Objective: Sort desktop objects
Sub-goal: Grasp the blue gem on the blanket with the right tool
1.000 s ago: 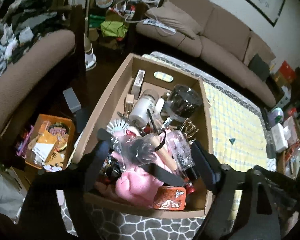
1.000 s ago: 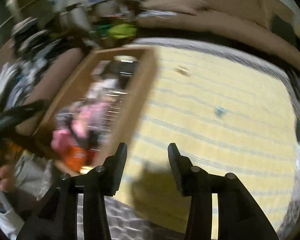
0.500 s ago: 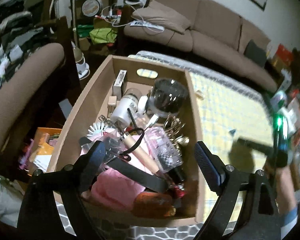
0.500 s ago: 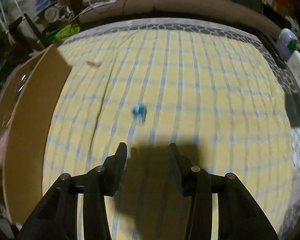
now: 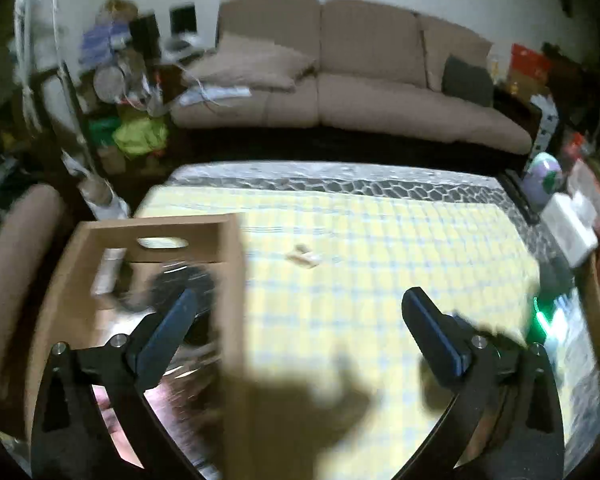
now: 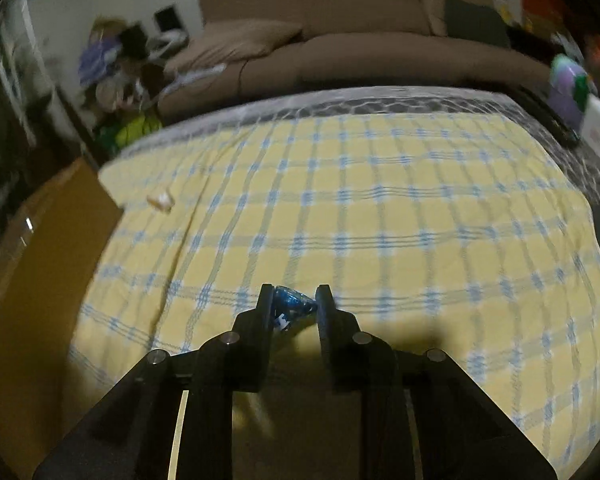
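My right gripper point(image 6: 294, 300) sits low over the yellow checked cloth point(image 6: 380, 216) with a small blue wrapped item point(image 6: 292, 306) between its fingertips; the fingers look closed against it. My left gripper point(image 5: 300, 316) is wide open and empty, held above the right wall of the cardboard box point(image 5: 232, 280), which holds several blurred items such as a dark round jar point(image 5: 180, 284). A small beige piece point(image 5: 304, 257) lies on the cloth; it also shows in the right wrist view point(image 6: 161, 201). The box edge point(image 6: 48, 248) is at the left of the right wrist view.
A brown sofa point(image 5: 360, 92) stands behind the table. Cluttered shelves and a green bag point(image 5: 140, 136) are at the back left. White boxes point(image 5: 572, 228) and a purple object point(image 5: 546, 176) sit at the table's right edge. An armchair arm point(image 5: 12, 264) is at the left.
My right gripper dropped to the cloth and its fingers came around the blue item. My left gripper swung up and right, away from the box contents, still open.
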The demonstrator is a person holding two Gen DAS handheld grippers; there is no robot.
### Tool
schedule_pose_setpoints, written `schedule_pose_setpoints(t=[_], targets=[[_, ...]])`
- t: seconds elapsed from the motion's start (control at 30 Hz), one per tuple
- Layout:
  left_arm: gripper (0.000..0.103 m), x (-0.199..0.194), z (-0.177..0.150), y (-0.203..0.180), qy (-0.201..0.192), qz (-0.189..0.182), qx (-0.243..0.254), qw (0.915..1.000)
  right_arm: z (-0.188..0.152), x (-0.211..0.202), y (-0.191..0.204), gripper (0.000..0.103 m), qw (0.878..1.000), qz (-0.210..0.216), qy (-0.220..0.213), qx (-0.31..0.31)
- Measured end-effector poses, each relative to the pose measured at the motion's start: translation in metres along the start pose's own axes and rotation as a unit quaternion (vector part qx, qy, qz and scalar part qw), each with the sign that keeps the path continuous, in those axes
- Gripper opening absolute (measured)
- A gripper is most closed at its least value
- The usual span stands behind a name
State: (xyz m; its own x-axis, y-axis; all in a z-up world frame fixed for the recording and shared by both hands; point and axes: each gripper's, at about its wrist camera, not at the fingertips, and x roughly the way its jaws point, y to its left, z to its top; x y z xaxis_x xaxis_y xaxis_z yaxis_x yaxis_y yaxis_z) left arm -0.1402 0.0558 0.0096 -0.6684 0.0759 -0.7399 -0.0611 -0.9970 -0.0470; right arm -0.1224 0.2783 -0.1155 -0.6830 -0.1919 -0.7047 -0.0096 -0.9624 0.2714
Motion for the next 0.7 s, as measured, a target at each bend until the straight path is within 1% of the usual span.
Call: schedule_pose_setpoints(t=[0.03,0.07,0.1,0.13,0.17,0.2,0.23,0.27,0.3,0.33,0.37,0.4,0.43,0.47,0.5,0.57,0.6,0.63,0.67,0.7], targets=[[0.102,0.028,0.013,-0.010,0.021,-0.007,-0.036,0.9991,0.000,-0.012,-0.006,0.020,1.000,0.003,-0.009,0.010],[0.103,0.044,0.018,-0.014,0.033,-0.019,-0.058,0.9976,0.002,-0.020,-0.009,0.020,1.000,0.003,-0.016,0.016],[0.103,0.070,0.026,-0.018,0.055,-0.033,-0.089,0.9940,0.005,-0.031,-0.019,0.020,0.999,0.004,-0.025,0.020],[0.102,0.107,0.034,-0.020,0.081,-0.014,-0.127,0.9885,0.009,-0.037,-0.022,0.020,0.999,0.004,-0.032,0.024],[0.095,0.124,0.036,-0.019,0.090,0.005,-0.144,0.9855,0.012,-0.043,-0.027,0.020,0.999,0.003,-0.039,0.033],[0.088,0.157,0.039,-0.014,0.106,0.047,-0.170,0.9786,0.014,-0.048,-0.036,0.020,0.998,0.005,-0.045,0.049],[0.075,0.175,0.040,-0.009,0.115,0.075,-0.178,0.9743,0.016,-0.051,-0.045,0.020,0.997,0.012,-0.049,0.066],[0.069,0.196,0.040,-0.004,0.130,0.110,-0.181,0.9687,0.016,-0.053,-0.051,0.020,0.995,0.017,-0.050,0.081],[0.066,0.218,0.039,0.003,0.148,0.137,-0.181,0.9626,0.017,-0.052,-0.053,0.020,0.995,0.020,-0.049,0.089],[0.059,0.228,0.035,0.008,0.157,0.144,-0.184,0.9595,0.017,-0.054,-0.058,0.020,0.994,0.026,-0.050,0.097],[0.037,0.229,0.032,0.012,0.137,0.145,-0.187,0.9620,0.016,-0.054,-0.059,0.020,0.993,0.029,-0.053,0.100],[0.016,0.226,0.031,0.011,0.119,0.154,-0.183,0.9637,0.016,-0.054,-0.060,0.020,0.993,0.029,-0.053,0.100],[0.005,0.223,0.030,0.008,0.117,0.155,-0.168,0.9665,0.016,-0.053,-0.060,0.020,0.993,0.029,-0.051,0.098],[0.004,0.218,0.026,0.005,0.122,0.134,-0.160,0.9702,0.015,-0.052,-0.058,0.020,0.994,0.030,-0.050,0.097],[0.003,0.207,0.020,0.002,0.122,0.104,-0.162,0.9736,0.015,-0.053,-0.057,0.020,0.993,0.032,-0.051,0.100],[0.003,0.177,0.012,-0.001,0.118,0.056,-0.155,0.9792,0.018,-0.055,-0.053,0.020,0.992,0.039,-0.055,0.105],[0.003,0.155,0.006,-0.002,0.115,0.029,-0.142,0.9826,0.020,-0.063,-0.044,0.020,0.993,0.041,-0.060,0.097],[0.003,0.120,-0.007,-0.002,0.106,0.001,-0.125,0.9864,0.023,-0.070,-0.035,0.020,0.993,0.039,-0.066,0.085],[0.003,0.102,-0.006,-0.002,0.103,-0.009,-0.116,0.9879,0.027,-0.081,-0.020,0.020,0.994,0.034,-0.074,0.067],[0.003,0.063,-0.018,0.003,0.091,-0.031,-0.108,0.9895,0.030,-0.088,-0.009,0.020,0.995,0.032,-0.078,0.053]])
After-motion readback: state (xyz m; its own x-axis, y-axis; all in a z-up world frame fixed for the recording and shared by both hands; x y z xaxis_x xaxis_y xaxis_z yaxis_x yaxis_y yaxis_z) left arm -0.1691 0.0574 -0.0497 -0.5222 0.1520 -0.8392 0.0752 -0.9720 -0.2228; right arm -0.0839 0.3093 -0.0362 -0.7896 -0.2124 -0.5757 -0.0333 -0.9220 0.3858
